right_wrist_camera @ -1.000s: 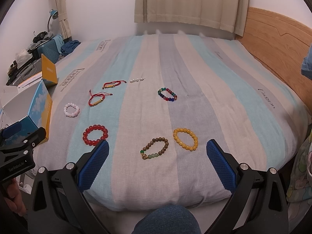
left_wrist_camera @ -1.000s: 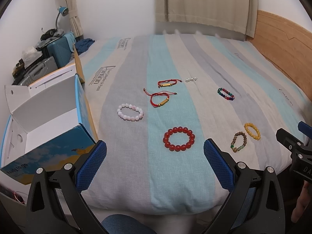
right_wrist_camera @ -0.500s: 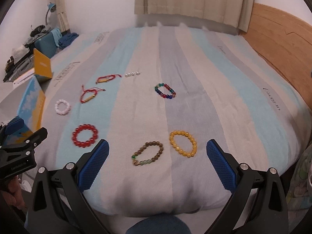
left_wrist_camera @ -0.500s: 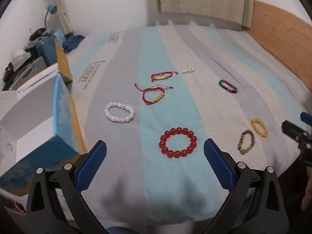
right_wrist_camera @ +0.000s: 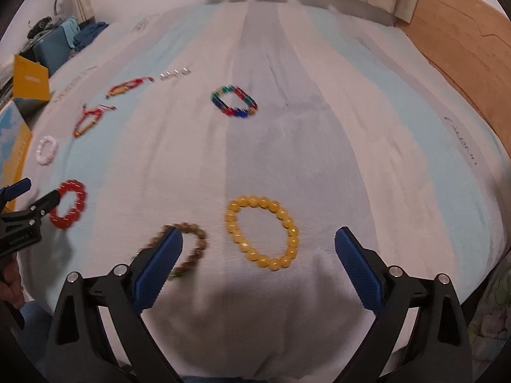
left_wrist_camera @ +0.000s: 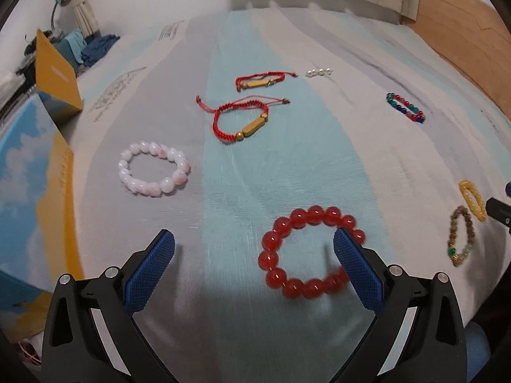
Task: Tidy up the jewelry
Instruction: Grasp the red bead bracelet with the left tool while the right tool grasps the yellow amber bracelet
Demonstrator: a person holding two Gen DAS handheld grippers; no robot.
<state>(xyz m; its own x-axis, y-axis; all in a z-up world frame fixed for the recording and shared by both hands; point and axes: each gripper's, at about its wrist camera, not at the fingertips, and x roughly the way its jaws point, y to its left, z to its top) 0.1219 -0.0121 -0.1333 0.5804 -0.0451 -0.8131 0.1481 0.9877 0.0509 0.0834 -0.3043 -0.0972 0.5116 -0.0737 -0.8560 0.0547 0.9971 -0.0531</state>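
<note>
Left gripper (left_wrist_camera: 254, 257) low over the bed (left_wrist_camera: 287, 166), jaws spread wide, nothing pinched. Right pad (left_wrist_camera: 357, 271) poking inside the ring of the red bead bracelet (left_wrist_camera: 306, 252), overlapping its right beads; left pad (left_wrist_camera: 150, 274) well apart from it, over bare cover. Pink bracelet (left_wrist_camera: 153, 168) lying flat beyond and left of the red bead bracelet, near the blue box (left_wrist_camera: 28, 198). Two red cord bracelets beyond the red bead bracelet: nearer cord bracelet (left_wrist_camera: 241, 123) with a gold bar, farther cord bracelet (left_wrist_camera: 260, 81) behind it. Small pearls (left_wrist_camera: 319, 72) just right of the farther one. Multicolour bracelet (left_wrist_camera: 405, 111) far right of the red bead bracelet.

Right gripper (right_wrist_camera: 258, 255) also spread wide, holding nothing. Yellow bracelet (right_wrist_camera: 262, 233) flat between its pads, touching neither. Left pad (right_wrist_camera: 158, 268) covering part of the brown bracelet (right_wrist_camera: 191, 249), just left of the yellow bracelet; contact impossible to tell, blurred. Further left of the yellow bracelet, the other gripper's tip over the red beads. Wooden headboard (right_wrist_camera: 463, 48) along the bed's right side.
</note>
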